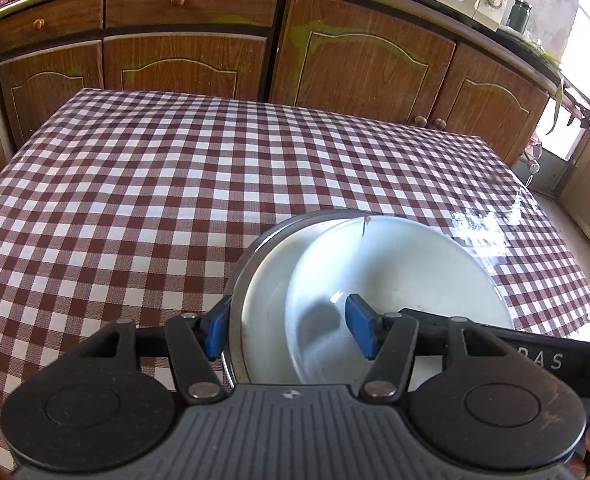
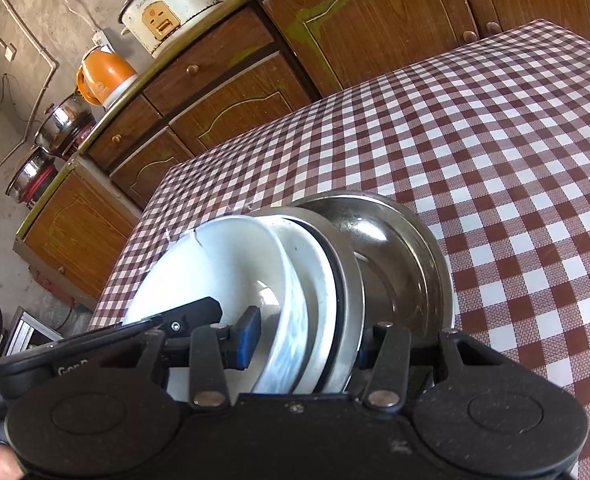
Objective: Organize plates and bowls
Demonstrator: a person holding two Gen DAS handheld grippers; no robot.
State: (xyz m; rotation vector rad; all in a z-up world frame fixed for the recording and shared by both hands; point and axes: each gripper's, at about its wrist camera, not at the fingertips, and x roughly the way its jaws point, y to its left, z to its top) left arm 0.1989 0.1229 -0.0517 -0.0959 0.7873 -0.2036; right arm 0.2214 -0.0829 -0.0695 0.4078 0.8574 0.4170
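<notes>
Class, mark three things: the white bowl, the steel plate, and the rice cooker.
white bowl (image 2: 231, 264), right wrist view, inner wall.
steel plate (image 2: 395, 232), right wrist view, shiny inside.
rice cooker (image 2: 171, 4), right wrist view, white body.

We see a tablecloth (image 1: 175, 184) checked in brown-red and white. On it, a white bowl (image 1: 407, 272) sits in a silver metal bowl (image 1: 255, 256); in the right wrist view another silver metal dish (image 2: 399, 248) shows at 3 o'clock of them. Both grippers are black with blue pads (image 1: 361, 330). Behind, the cabinets (image 1: 359, 60) are wood-grain brown with pale green trim. At 11 o'clock in the right wrist view stand an orange kettle (image 2: 105, 76) and a white rice cooker (image 2: 171, 8).
</notes>
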